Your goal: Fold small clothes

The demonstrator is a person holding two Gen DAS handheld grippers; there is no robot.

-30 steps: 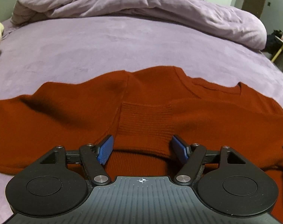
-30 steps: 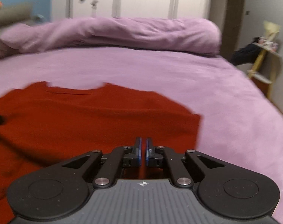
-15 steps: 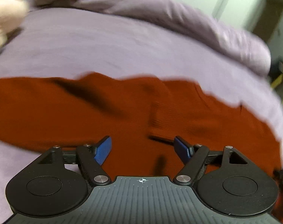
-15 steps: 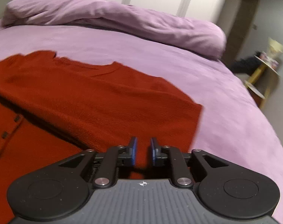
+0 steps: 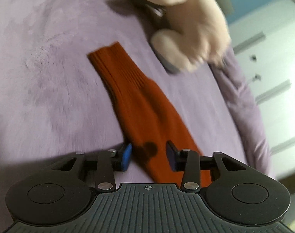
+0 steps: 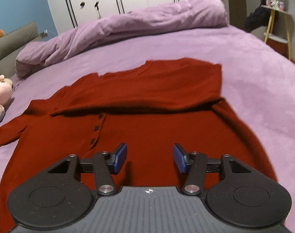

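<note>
Purple bed [image 6: 254, 62]: cardigan [image 6: 147, 132] beneath right tool [image 6: 149, 158]

Red buttoned cardigan [image 6: 147, 128], half-folded, flat on bed

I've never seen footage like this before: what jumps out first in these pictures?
A deep red cardigan lies spread on a lilac bed, one sleeve folded across its chest. The other sleeve stretches toward a pale plush toy near the bed's edge. Black tongs with blue pads sit at the bottom of each view, the right tongs open above the cardigan.
</note>
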